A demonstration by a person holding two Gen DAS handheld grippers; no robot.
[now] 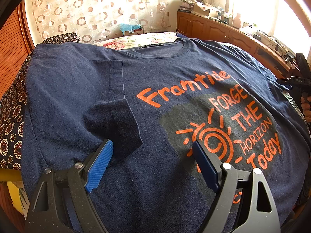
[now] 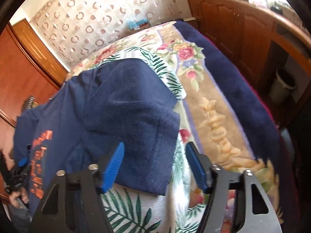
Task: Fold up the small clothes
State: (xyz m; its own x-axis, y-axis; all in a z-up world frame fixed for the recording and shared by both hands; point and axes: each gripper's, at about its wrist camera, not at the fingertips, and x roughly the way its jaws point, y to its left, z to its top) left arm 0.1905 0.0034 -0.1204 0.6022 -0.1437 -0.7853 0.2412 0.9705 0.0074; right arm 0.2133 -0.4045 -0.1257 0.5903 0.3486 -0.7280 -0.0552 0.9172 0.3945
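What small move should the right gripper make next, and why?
Probably ease the right gripper down and close on the unfolded sleeve. The left sleeve is already folded onto the navy T-shirt; this one still lies out on the bedspread, between open jaws.

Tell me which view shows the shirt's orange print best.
The left wrist view: the orange print on the navy T-shirt reads whole and sharp there. The right wrist view catches only a blurred, edge-on strip of it at far left.
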